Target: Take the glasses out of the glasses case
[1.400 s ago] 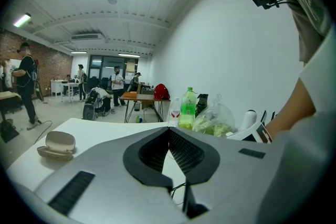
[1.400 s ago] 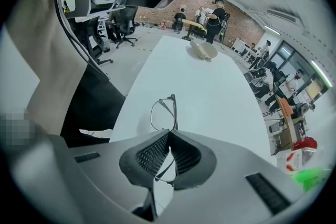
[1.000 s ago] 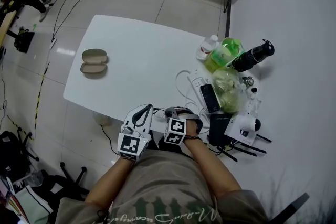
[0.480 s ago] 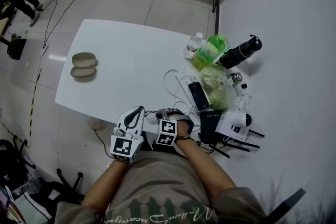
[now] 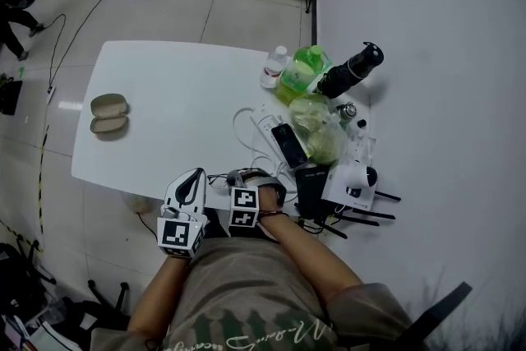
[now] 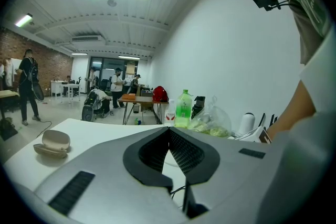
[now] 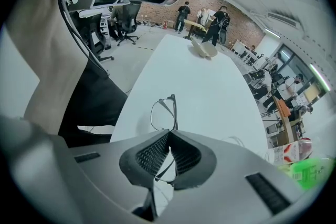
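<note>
Little has changed: the right gripper (image 7: 169, 136) stays clamped on thin wire-framed glasses (image 7: 164, 110) over the white table's (image 5: 181, 94) near edge. The left gripper (image 6: 169, 139) is closed on nothing, and the beige clamshell case (image 5: 108, 113) lies open by the left edge, so removal looks done.

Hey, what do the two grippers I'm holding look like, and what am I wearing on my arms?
The left gripper and right gripper share smooth, pale grey shells with black ribbed pads set in a dark teardrop-shaped recess. Each carries a white cube with black square markers: left cube, right cube. You wear a short-sleeved khaki T-shirt with green lettering.
</note>
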Action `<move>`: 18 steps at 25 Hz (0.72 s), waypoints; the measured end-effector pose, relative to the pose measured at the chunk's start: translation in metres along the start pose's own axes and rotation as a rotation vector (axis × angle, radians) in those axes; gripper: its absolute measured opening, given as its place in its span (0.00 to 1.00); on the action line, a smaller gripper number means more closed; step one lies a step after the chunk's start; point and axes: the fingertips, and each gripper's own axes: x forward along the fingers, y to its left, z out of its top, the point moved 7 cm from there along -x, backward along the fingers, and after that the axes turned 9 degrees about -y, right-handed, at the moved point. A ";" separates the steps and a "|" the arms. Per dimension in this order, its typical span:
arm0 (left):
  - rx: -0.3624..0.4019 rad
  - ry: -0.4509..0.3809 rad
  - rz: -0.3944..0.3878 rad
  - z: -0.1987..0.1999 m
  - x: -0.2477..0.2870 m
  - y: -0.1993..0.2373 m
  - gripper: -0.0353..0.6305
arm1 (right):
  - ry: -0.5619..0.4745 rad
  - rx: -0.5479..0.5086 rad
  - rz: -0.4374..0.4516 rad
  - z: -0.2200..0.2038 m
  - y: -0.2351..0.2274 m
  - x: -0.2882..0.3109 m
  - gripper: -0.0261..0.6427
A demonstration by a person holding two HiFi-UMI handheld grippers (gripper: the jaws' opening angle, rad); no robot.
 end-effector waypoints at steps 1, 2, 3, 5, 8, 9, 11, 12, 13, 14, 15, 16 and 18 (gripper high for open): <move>-0.002 0.004 0.003 0.000 -0.001 0.000 0.06 | 0.001 0.000 0.000 0.000 -0.001 0.000 0.07; -0.004 0.005 0.002 -0.001 -0.001 -0.001 0.06 | 0.003 0.000 -0.001 0.000 -0.002 -0.001 0.07; -0.006 0.003 -0.002 -0.002 -0.001 -0.002 0.06 | 0.003 -0.001 -0.001 -0.001 -0.002 -0.001 0.07; -0.009 0.001 -0.009 -0.003 0.000 -0.003 0.06 | 0.004 0.000 -0.007 -0.002 -0.004 -0.002 0.07; -0.009 0.003 -0.012 -0.001 0.001 -0.005 0.06 | 0.007 0.005 -0.017 -0.003 -0.005 -0.002 0.07; -0.009 0.002 -0.013 -0.001 0.002 -0.004 0.06 | 0.006 0.007 -0.018 -0.003 -0.004 -0.002 0.07; -0.010 -0.002 -0.014 -0.003 0.001 -0.003 0.07 | 0.004 0.011 -0.017 -0.002 -0.003 -0.001 0.07; -0.009 -0.003 -0.016 -0.003 0.001 -0.003 0.06 | 0.003 0.012 -0.015 -0.002 -0.003 -0.001 0.07; -0.009 -0.005 -0.016 -0.003 0.002 -0.003 0.06 | 0.003 0.013 -0.014 -0.003 -0.003 -0.001 0.07; -0.009 -0.006 -0.013 -0.003 0.002 -0.003 0.06 | 0.003 0.013 -0.013 -0.003 -0.003 0.000 0.07; -0.010 -0.006 -0.010 -0.004 0.002 -0.003 0.06 | 0.003 0.014 -0.012 -0.004 -0.002 0.000 0.07; -0.011 -0.004 -0.009 -0.005 0.001 -0.003 0.06 | 0.004 0.016 -0.011 -0.005 -0.001 0.000 0.07; -0.011 0.000 -0.008 -0.006 0.000 -0.004 0.06 | 0.005 0.018 -0.009 -0.006 0.002 0.000 0.07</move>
